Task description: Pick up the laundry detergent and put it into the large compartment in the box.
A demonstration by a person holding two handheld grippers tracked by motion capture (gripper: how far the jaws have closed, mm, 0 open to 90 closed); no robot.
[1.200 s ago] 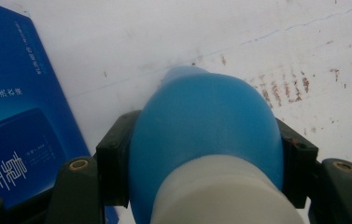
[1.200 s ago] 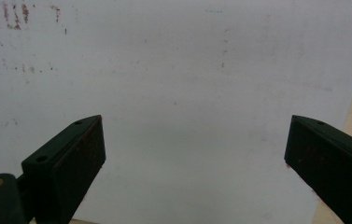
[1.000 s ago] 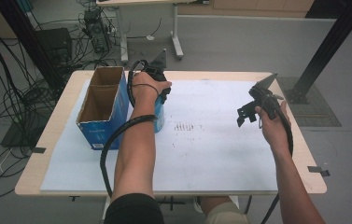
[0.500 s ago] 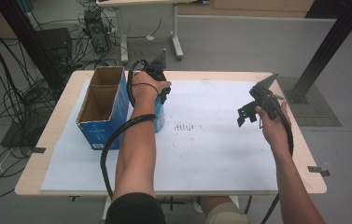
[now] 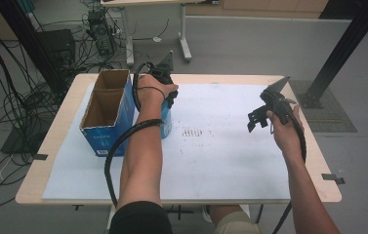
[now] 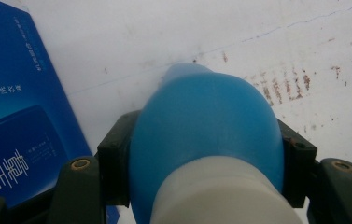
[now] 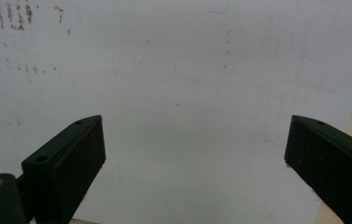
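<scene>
My left gripper (image 5: 166,103) stands just right of an open-topped blue cardboard box (image 5: 104,114) and is shut on a blue bottle (image 5: 166,125) that reaches down to the table. In the left gripper view the black jaws press on both sides of the rounded blue bottle (image 6: 201,116), its white top nearest the camera, and the left gripper (image 6: 204,156) points down at the white sheet, with the box (image 6: 15,116) at the left. My right gripper (image 5: 254,120) hangs over the right side of the table, open. Only white sheet shows between the jaws of the right gripper (image 7: 194,158).
A white sheet (image 5: 220,151) covers most of the wooden table (image 5: 54,146), with a patch of brown marks (image 5: 194,132) near its middle. Cables and equipment lie on the floor to the left and behind. A black post stands at the far right.
</scene>
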